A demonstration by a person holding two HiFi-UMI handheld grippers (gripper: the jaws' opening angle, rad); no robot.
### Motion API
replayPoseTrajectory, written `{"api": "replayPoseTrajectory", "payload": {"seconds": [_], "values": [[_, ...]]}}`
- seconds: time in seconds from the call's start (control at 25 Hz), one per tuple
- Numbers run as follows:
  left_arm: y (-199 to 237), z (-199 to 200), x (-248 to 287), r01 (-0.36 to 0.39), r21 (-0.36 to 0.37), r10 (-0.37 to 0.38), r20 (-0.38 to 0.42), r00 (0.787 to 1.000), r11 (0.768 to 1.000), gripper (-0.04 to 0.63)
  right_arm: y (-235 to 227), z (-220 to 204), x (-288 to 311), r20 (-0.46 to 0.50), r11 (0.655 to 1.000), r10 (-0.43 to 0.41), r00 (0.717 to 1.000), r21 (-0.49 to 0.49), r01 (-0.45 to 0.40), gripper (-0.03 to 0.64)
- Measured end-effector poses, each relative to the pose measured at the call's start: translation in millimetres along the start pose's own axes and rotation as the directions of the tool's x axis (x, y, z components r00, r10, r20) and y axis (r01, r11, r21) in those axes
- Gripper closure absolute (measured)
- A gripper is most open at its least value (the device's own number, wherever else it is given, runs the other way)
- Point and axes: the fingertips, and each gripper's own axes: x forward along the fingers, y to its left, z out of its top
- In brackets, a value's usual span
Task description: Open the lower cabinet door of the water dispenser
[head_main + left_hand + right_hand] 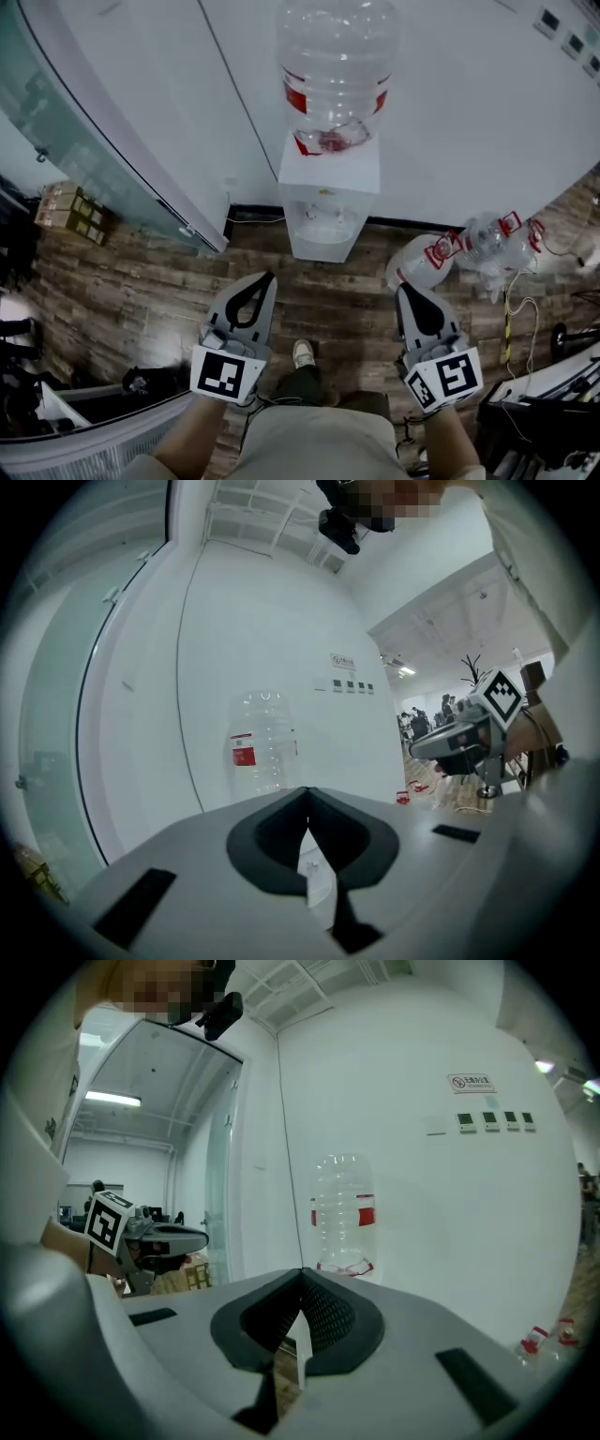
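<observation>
White water dispenser [328, 202], red-labelled clear bottle [336, 66]

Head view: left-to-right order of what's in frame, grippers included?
cardboard boxes → left gripper → water dispenser → right gripper → wall switch plates. Left out: shoe and floor bottles, which overlap others sideways.

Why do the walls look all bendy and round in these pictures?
Head view: the wide lens bows the wall seam and floor planks around the water dispenser. Left gripper view: fisheye, black corners, the left tongs up close and soft. Right gripper view: same bend, with the bottle pale and see-through.
</observation>
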Motion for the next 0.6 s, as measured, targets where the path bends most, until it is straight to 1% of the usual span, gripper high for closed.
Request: {"api": "replayPoseTrajectory", "payload": {"seconds": [0.16, 0.28, 0.44, 0.6], "values": [[16, -5, 28, 0.03, 0.016, -0.03, 0.011, 0.999, 0.999, 0.591, -17, 4, 23, 0.028, 0.998, -0.055, 0.998, 0.006, 0.055, 0.599], [18, -7, 42, 0.042, 0.018, -0.043, 0.022, 0.999, 0.999, 0.591, -26, 2, 28, 0.047, 0.997, -0.071, 0.996, 0.029, 0.069, 0.577], [18, -19, 55, 0.039, 0.002, -0.039, 0.015, 0.999, 0.999, 0.591, -39, -10, 31, 0.057, 0.996, -0.086, 0.995, 0.037, 0.084, 0.501], [14, -43, 69, 0.019, -0.007, -0.019, 0.007, 1.0, 1.0, 0.591, -58, -37, 39, 0.051, 0.996, -0.088, 0.995, 0.036, 0.087, 0.447]]}}
